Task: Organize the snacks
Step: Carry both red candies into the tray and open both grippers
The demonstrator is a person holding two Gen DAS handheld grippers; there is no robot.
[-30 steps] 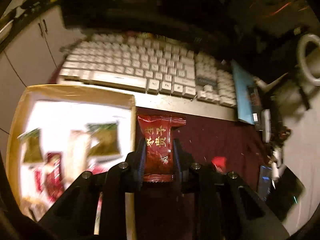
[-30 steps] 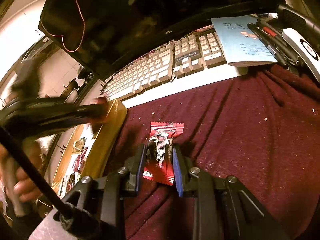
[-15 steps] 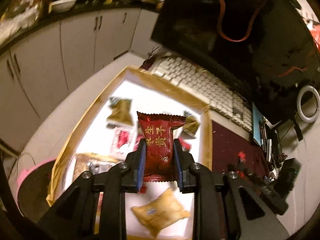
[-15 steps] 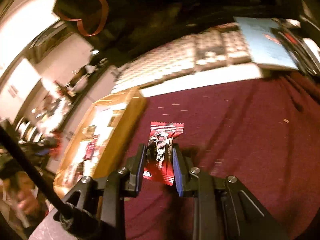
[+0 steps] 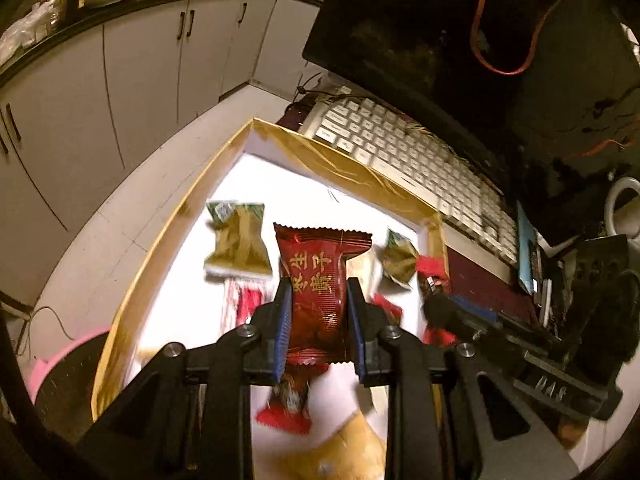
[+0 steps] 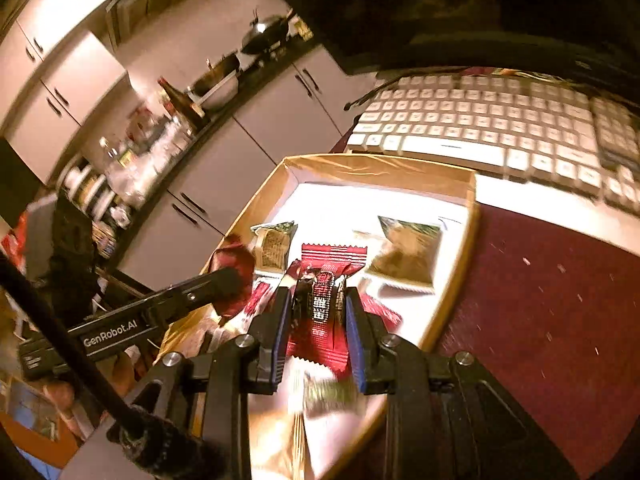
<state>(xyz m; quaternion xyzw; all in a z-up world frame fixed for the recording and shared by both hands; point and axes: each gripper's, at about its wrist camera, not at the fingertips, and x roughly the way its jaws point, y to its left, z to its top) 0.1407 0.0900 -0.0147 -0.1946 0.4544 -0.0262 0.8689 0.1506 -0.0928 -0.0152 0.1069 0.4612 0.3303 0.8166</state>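
The left tongs (image 5: 320,312) pinch a dark red candy packet with gold characters (image 5: 318,280), holding it upright above the gold-rimmed box (image 5: 320,152). The right tongs (image 6: 316,320) pinch a bright red candy packet (image 6: 324,308) above the same box (image 6: 380,164), near its right wall. On the white bottom lie two green-gold packets (image 5: 238,246), (image 5: 398,258), some red ones and a yellow packet (image 5: 344,456). Behind the box a white keyboard (image 6: 500,128) sits on the worktop, beside a dark red cloth (image 6: 552,304)
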